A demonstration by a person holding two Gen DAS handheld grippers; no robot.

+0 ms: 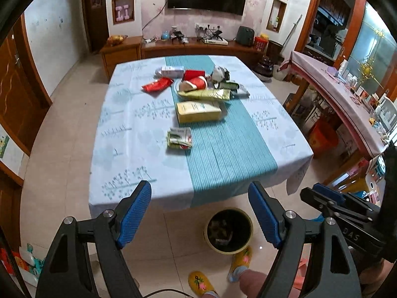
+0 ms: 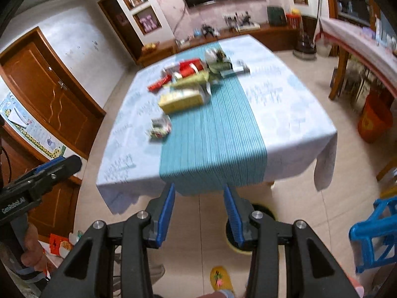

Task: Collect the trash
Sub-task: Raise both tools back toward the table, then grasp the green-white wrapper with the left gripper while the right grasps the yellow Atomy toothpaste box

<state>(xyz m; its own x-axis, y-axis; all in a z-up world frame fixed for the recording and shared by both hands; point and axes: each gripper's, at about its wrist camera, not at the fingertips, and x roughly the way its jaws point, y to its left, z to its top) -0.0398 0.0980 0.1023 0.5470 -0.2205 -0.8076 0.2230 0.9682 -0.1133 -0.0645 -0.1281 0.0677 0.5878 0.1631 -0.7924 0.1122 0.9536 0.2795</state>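
Trash lies on the table [image 1: 129, 149]: a red wrapper [image 1: 157, 85], a red paper cup [image 1: 196, 84], a gold-green pouch [image 1: 206, 94], a yellow box [image 1: 198, 111] and a small crumpled wrapper [image 1: 180, 138], which shows blurred as the small wrapper [image 2: 160, 129] in the right wrist view. A round bin [image 1: 228, 231] with scraps inside stands on the floor by the table's near edge. My left gripper [image 1: 199, 186] hangs open and empty above that edge. My right gripper [image 2: 199, 190] is open about half as wide, empty, with the bin [image 2: 237, 250] partly hidden behind its right finger.
A person's feet in yellow slippers [image 1: 198, 283] stand beside the bin. A long side table with a pink cloth [image 1: 335, 79] and an orange bucket [image 1: 322, 139] under it are to the right. A blue plastic stool [image 2: 372, 236] is near right, a wooden cabinet [image 1: 119, 52] behind.
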